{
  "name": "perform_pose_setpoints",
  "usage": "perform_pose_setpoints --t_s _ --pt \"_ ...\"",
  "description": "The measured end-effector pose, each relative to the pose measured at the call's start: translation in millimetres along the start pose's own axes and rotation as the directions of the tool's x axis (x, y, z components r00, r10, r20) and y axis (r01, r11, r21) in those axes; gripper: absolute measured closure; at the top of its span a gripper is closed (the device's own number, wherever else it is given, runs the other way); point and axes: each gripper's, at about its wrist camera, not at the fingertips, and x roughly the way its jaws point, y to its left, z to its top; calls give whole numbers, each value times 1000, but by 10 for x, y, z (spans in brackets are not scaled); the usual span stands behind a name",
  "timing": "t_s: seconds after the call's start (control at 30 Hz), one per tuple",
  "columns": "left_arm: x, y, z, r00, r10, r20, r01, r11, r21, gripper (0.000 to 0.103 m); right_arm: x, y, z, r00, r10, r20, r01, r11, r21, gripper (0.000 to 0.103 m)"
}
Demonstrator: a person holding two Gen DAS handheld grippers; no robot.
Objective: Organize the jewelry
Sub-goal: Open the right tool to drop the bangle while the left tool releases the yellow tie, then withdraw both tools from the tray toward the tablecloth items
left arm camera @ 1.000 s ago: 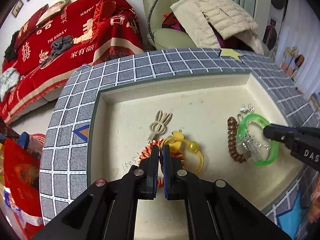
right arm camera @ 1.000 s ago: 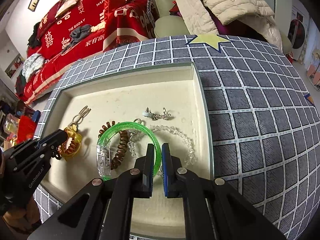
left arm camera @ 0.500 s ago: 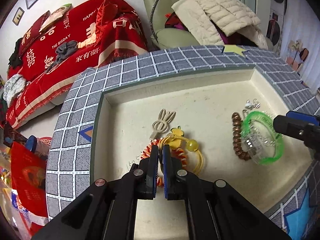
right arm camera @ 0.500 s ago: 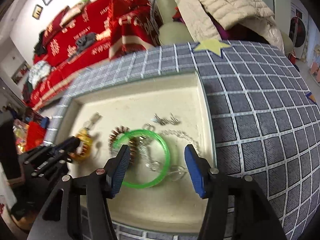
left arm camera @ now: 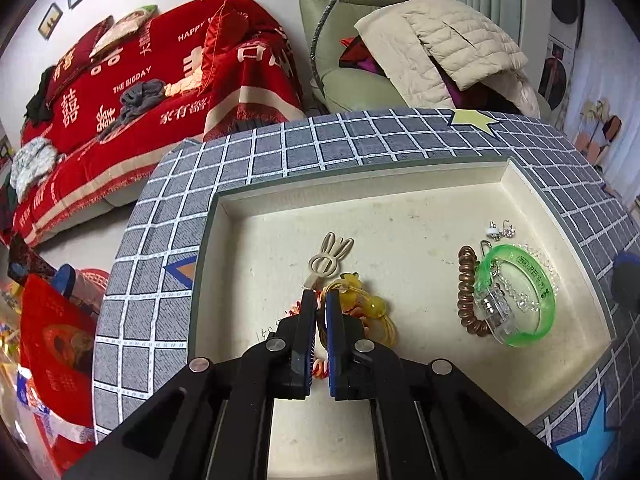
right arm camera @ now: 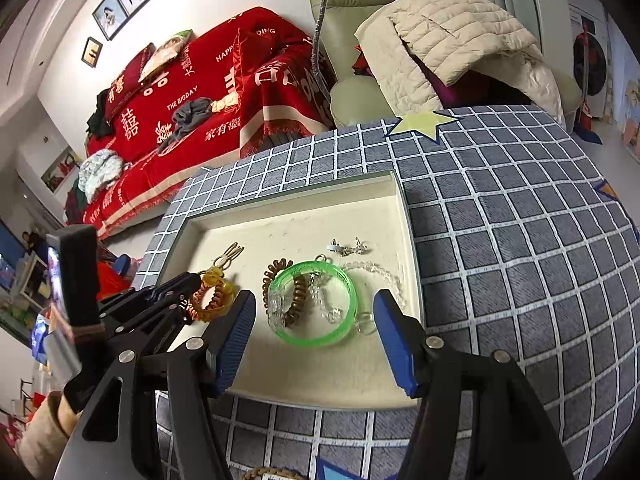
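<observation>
A cream tray [left arm camera: 400,208] set in a grey checked tabletop holds the jewelry. My left gripper [left arm camera: 319,305] is shut on an orange coil hair tie [left arm camera: 320,369], next to a yellow hair tie [left arm camera: 362,302] and a beige rabbit clip [left arm camera: 329,259]. The right wrist view has this gripper [right arm camera: 188,280] at the coil tie's [right arm camera: 212,298] left edge. My right gripper [right arm camera: 314,295] hovers above a green bangle [right arm camera: 312,338], its jaws opening with nothing pressed between them. The bangle [left arm camera: 550,292] lies over a brown coil tie [left arm camera: 464,284], a clear bead bracelet [right arm camera: 384,276] and a clear piece.
Silver earrings [right arm camera: 348,246] lie at the tray's far right. Behind the table are a red-covered sofa [right arm camera: 208,92] and a green armchair with a beige jacket [right arm camera: 448,32]. The checked cloth [right arm camera: 520,240] spreads wide to the tray's right. A sleeve [right arm camera: 40,432] shows at lower left.
My right gripper went from shut at the green bangle's rim to wide open, and it rose and drew back. The bangle stays in the tray. The left gripper has kept still.
</observation>
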Motion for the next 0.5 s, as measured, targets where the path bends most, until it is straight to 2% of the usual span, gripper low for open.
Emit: perform_pose_setpoints --t_s 0.27,0.37,0.4,0.43,0.47,0.5 --pt "5 59 14 999 -40 -8 40 998 -45 77 -61 -38 -85 1000 -4 0 4 1000 10 38" --pt "-26 64 27 999 -35 8 36 998 -49 75 -72 -54 -119 1000 -4 -3 5 1000 10 38" --pt "-42 69 33 999 -30 13 31 998 -51 64 -82 -55 -126 1000 -8 -1 8 1000 7 38" --pt "-57 79 36 1000 -25 15 26 998 -55 9 -88 -54 -137 1000 -10 1 10 1000 6 38" --pt "-79 89 42 1000 -5 24 7 998 -65 0 -97 -51 -142 1000 -11 4 11 1000 4 38" --pt "-134 95 45 997 25 66 -20 997 -70 0 -105 -48 -145 1000 -12 7 12 1000 2 38"
